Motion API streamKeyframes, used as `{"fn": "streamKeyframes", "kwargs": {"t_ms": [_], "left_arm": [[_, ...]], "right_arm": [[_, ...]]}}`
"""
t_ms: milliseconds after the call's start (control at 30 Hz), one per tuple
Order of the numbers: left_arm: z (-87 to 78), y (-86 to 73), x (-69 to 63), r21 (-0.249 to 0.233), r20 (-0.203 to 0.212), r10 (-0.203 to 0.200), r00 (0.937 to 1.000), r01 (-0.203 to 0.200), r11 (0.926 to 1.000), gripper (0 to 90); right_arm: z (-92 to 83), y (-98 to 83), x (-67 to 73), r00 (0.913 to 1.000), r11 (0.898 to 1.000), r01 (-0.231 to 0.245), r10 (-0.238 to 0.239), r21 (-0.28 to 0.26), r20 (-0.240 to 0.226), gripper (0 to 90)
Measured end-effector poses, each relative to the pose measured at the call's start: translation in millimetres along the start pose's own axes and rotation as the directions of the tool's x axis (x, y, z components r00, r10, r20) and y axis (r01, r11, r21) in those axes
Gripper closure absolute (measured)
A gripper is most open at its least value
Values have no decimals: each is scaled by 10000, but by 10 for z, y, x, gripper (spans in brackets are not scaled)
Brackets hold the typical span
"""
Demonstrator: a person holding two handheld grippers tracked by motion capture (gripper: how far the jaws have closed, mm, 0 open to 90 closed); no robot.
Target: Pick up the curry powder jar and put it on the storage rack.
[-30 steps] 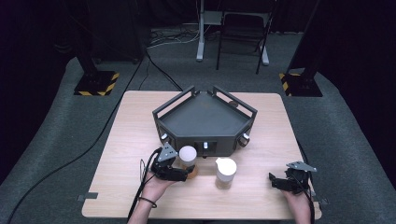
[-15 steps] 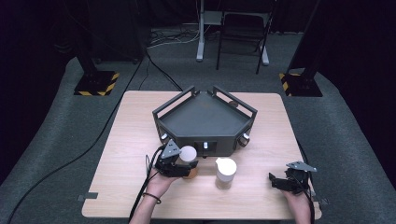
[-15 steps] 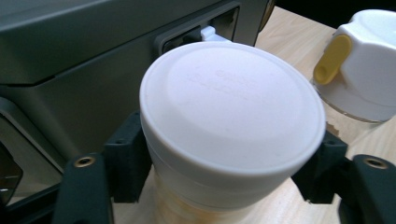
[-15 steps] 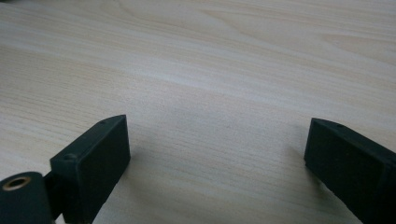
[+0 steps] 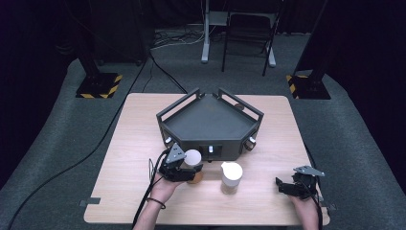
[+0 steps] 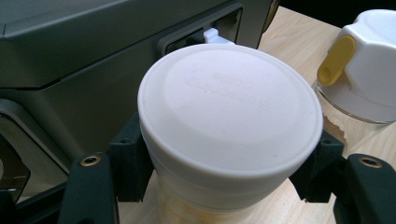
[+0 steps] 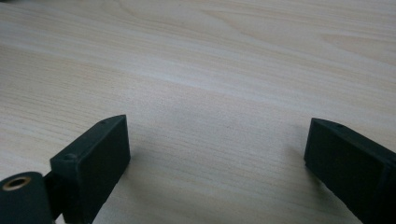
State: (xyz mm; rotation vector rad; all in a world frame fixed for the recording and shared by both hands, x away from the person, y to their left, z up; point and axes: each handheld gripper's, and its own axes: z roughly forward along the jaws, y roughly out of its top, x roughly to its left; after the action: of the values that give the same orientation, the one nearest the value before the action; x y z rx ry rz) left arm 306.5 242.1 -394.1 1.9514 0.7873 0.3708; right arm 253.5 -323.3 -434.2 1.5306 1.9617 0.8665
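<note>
A jar with a flat white lid (image 5: 193, 157) (image 6: 229, 107) stands on the wooden table just in front of the dark angular tray unit (image 5: 210, 125) (image 6: 70, 56). My left gripper (image 5: 190, 168) (image 6: 225, 161) has just been closing and is now shut on this jar, its black pads (image 6: 128, 158) pressing on both sides below the lid. To its right stands a second jar, white-capped with a yellow tab (image 5: 231, 172) (image 6: 359, 60). At the table's front right my right gripper (image 5: 281, 186) (image 7: 217, 149) rests open over bare wood.
The tray unit has raised rails and small knobs on its front face (image 5: 210, 150). Bare tabletop (image 5: 139, 139) lies to its left and right. Beyond the table stand a chair (image 5: 249, 28) and stands with yellow-black striped bases (image 5: 98, 86).
The left gripper's jaws have closed in on the white-lidded jar. Neither hand has shifted and both jars stand where they were.
</note>
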Motion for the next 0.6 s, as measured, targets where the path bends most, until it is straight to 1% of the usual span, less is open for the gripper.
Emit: {"fn": "streamKeyframes", "kwargs": {"t_ms": [67,233,467,600], "left_arm": [[-10,-2,-4,-39,-11,30,10000,-31,10000,334],[-85,0,5,-316,-4,-46,10000,46,9995,334],[-229,93,6,-569,-52,22,10000,-25,9984,334],[-287,174,4,-554,-60,129,9999,-132,9984,334]], "right_arm": [[0,0,0,10000,10000,-2,2,1,0,57],[0,0,0,10000,10000,-1,1,0,0,57],[0,0,0,10000,10000,0,0,-1,1,57],[0,0,0,10000,10000,-2,2,-1,0,57]]}}
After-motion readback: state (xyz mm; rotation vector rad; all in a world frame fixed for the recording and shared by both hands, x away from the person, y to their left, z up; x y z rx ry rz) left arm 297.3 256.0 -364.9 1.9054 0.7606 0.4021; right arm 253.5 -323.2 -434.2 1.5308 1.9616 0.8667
